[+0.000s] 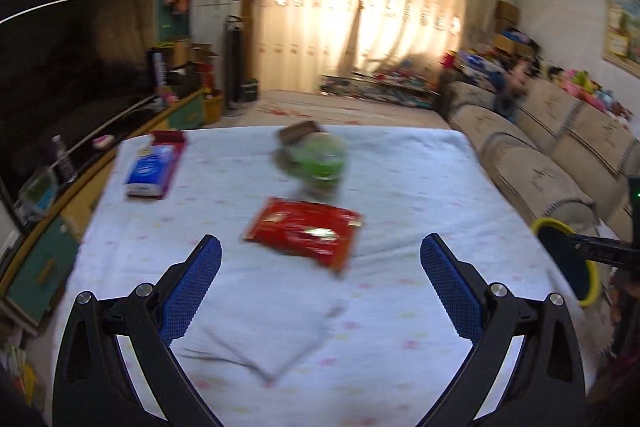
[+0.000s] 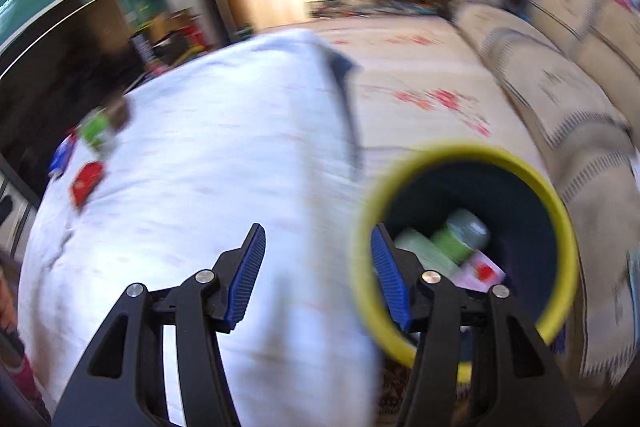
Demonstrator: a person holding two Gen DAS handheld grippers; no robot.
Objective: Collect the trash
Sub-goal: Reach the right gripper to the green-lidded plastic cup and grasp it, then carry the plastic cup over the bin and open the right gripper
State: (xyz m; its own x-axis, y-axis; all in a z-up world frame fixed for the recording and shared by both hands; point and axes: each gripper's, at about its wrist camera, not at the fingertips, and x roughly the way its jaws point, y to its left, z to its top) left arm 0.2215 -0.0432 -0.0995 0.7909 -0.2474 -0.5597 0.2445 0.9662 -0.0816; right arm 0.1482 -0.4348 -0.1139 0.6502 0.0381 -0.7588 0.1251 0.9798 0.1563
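Observation:
A red snack packet (image 1: 306, 231) lies mid-table on the white cloth, just ahead of my open, empty left gripper (image 1: 320, 259). Beyond it stand a green cup (image 1: 322, 161) with a brown wrapper (image 1: 298, 131) behind it, and a blue tissue pack (image 1: 150, 167) at the far left. A white paper sheet (image 1: 276, 343) lies between my left fingers. My right gripper (image 2: 318, 243) is open and empty, over the table edge beside a dark bin with a yellow rim (image 2: 558, 203), which holds a green bottle (image 2: 464, 233) and wrappers. The bin also shows in the left view (image 1: 568, 255).
The table (image 1: 420, 195) is covered with a white cloth. A beige sofa (image 1: 560, 131) runs along the right. A TV cabinet (image 1: 48, 251) with a bottle (image 1: 62, 159) stands at the left. The patterned floor (image 2: 420, 79) lies between table and sofa.

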